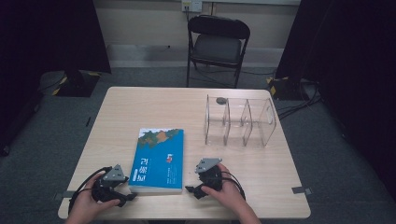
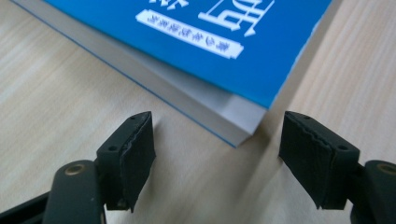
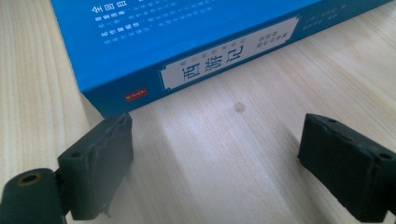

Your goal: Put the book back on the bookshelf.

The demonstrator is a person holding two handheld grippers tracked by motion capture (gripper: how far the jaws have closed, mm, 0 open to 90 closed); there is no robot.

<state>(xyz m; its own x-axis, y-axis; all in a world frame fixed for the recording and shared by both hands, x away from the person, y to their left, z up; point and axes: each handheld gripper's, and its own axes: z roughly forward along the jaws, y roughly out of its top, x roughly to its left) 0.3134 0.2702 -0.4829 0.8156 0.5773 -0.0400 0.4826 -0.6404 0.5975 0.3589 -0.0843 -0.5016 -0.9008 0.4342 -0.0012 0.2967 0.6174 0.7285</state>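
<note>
High view: book [image 1: 157,160] btwn L tongs [image 1: 127,197] & R tongs [image 1: 191,190].

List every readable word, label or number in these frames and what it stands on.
"西游记": large characters in the white label on the spine of the blue book, right gripper view.
Small red mark on the spine: too small to read.
White text lines on the cover, both gripper views: too blurred to read.
Cover title, high view: too small to read.
</note>
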